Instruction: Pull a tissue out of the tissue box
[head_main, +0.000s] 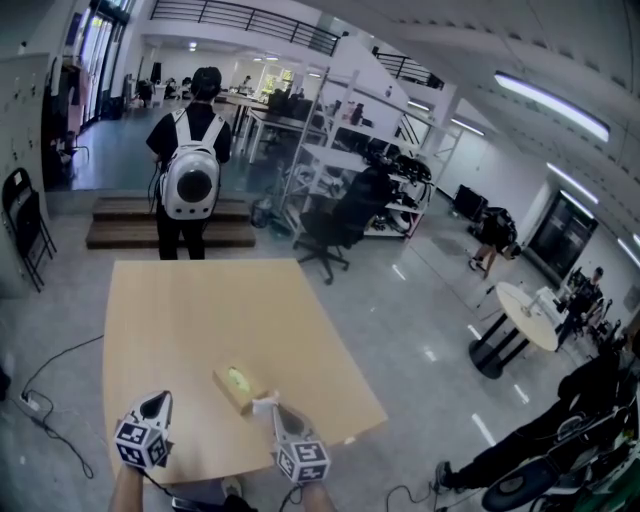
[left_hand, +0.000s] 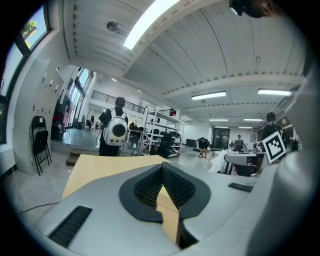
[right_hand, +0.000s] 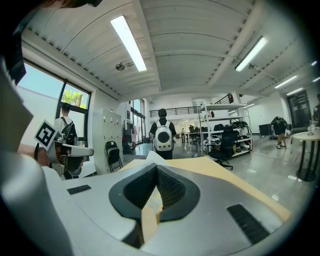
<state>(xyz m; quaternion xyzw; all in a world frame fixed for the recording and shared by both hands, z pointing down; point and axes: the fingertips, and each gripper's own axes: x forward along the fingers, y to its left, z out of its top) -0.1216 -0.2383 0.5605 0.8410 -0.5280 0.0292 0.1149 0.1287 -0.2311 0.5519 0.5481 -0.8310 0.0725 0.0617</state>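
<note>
— Is the tissue out yet?

— Nearly, I'd say. The right gripper has its jaws pressed together, and a white corner of tissue sticks up past the tips, so the grab is done. I can't tell from here whether the sheet is fully clear of the tissue box. It shows just beside the box's near end, right at the gripper's nose. What's left, to my eye, is drawing it clean away.

— And the other one?

— The left gripper is closed too. Its pads meet at the tips with nothing between them, only bare table showing through the gap lower down. It sits well apart from the box, off to its left.

— Where's the box sitting?

— Flat on the table, close to the near edge and about midway along it. It's between the two grippers, nearer the right one.
</note>
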